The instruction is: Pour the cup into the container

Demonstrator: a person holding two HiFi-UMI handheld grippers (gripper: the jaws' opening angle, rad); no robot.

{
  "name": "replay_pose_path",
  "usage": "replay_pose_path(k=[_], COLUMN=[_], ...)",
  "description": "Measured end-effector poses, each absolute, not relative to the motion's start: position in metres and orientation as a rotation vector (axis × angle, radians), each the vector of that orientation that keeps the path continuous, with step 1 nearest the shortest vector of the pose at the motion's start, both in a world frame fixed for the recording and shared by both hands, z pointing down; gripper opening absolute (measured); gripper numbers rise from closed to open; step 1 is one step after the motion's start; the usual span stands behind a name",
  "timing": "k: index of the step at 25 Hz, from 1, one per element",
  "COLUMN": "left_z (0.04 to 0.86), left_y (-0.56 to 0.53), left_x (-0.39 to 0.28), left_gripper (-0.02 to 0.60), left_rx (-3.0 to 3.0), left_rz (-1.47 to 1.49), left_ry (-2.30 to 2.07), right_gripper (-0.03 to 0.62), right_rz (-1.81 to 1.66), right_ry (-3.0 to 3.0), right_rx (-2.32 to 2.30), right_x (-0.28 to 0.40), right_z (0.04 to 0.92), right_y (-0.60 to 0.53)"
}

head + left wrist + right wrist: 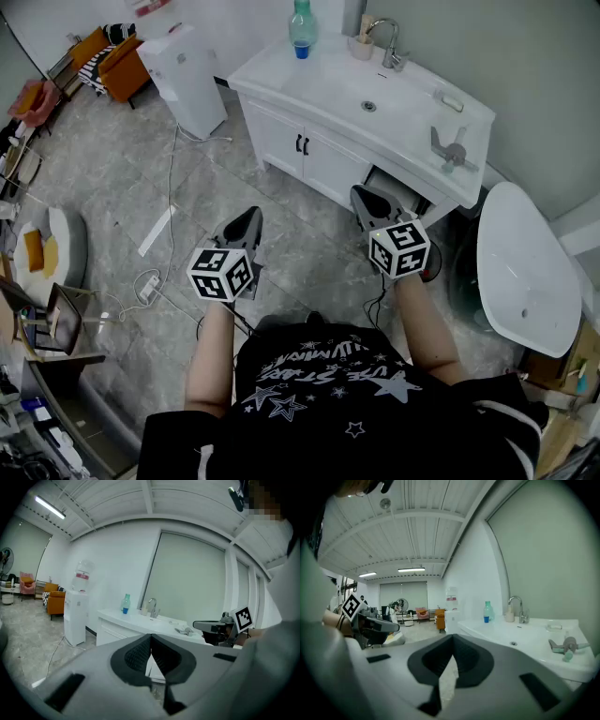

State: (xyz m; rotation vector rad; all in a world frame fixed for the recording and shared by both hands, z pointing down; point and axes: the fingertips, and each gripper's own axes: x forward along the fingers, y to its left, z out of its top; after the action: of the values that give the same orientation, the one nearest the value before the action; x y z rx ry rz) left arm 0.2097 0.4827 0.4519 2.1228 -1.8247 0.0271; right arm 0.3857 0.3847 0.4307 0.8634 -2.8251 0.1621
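Both forearms (214, 356) reach forward side by side, tilted slightly down. The grey left gripper (247, 217) and grey right gripper (363, 195) have their jaws pressed together, empty.

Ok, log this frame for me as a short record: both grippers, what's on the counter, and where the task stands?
left gripper: shut, empty
right gripper: shut, empty
counter: bottle at the back, cup beside the faucet
beside counter: dispenser
task: not begun, cup untouched
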Motion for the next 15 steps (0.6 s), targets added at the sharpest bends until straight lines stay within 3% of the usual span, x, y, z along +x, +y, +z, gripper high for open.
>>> replay_pose_path(k=[15], left_z=[0.468], left_y=[0.490], left_x=[0.216], left_gripper=[0.011], left_rx=[2.081], left_rz=[0.064], left_ry=[-1.819], right_gripper=[0.006], right_rz=[0.255], right_ry=[-2.843], right_rx=[0.834], right_x=[0.385], right_z=[0.447], right_y=[0.390])
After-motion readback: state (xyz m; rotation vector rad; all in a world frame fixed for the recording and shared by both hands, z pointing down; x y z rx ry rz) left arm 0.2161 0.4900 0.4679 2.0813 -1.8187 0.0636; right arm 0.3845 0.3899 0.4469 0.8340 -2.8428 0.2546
